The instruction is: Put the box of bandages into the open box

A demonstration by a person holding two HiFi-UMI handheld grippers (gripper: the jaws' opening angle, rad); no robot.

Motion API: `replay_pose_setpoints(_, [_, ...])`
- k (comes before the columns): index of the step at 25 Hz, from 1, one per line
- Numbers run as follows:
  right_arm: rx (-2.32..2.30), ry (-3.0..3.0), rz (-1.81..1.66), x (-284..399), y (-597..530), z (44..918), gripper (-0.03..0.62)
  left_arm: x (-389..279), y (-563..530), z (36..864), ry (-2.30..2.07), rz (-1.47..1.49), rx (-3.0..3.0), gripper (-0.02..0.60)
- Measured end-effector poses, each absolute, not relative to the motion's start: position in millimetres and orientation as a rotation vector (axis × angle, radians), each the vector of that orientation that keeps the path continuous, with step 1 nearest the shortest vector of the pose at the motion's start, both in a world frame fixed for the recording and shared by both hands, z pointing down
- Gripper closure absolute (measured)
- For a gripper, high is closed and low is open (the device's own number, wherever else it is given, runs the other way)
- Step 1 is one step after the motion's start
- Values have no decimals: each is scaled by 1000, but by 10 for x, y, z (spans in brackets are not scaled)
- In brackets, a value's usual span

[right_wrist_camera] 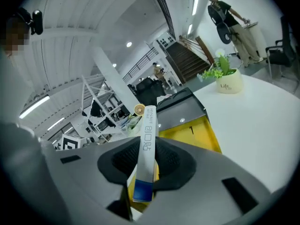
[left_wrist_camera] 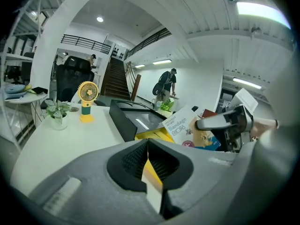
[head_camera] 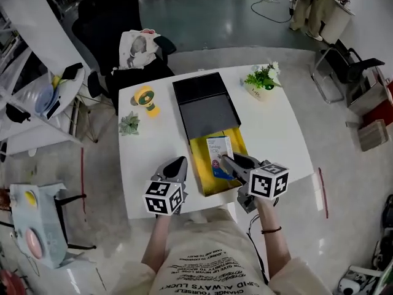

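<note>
A white table (head_camera: pixel 276 134) carries a long open box with a yellow inside (head_camera: pixel 199 165), set lengthwise away from the person. Its flat black lid (head_camera: pixel 199 90) lies over the far end and leaves the near, yellow part uncovered. To the left of the box stand a small yellow desk fan (head_camera: pixel 146 99) and a little green plant in a clear pot (head_camera: pixel 129 124). At the far right corner of the table sits a leafy plant in a white pot (head_camera: pixel 263 80). All three stand well apart from the box, and nothing lies over its open part. Beyond the table a black office chair (head_camera: pixel 107 17) holds a white printed bag (head_camera: pixel 138 48). In the background two people stand on the grey floor.

The right gripper (head_camera: pixel 226 160) reaches in from the box's near right side, with its jaws pointing left and away over the yellow inside. They are partly apart and clamped on the flat white and blue box of bandages (head_camera: pixel 219 152), which stands edge-on between the pads. The box of bandages is tilted above the yellow part of the open box. I cannot tell whether its lower edge touches the bottom.

The left gripper (head_camera: pixel 182 162) hovers just beside the open box's left wall, aimed away from the person. Its jaws meet at the tips and nothing is between them. Both bare forearms come up from the bottom of the head view, and the right wrist wears a dark band (head_camera: pixel 270 230).
</note>
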State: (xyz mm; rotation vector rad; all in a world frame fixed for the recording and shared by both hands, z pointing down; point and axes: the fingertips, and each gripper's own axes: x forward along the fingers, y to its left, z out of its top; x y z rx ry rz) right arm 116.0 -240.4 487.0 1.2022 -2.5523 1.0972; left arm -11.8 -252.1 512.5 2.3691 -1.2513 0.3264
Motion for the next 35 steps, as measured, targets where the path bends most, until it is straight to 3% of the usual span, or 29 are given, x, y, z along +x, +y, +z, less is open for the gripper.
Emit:
replay_pose_setpoints(19, [821, -2334, 1592, 1073, -2687, 5548, 504, -157, -2668, 5547, -1421, 344, 2124, 558])
replay_pose_setpoints(35, [894, -2213, 1617, 1096, -2721, 5749, 503, -105, -2652, 5605, -1381, 351, 2111, 560])
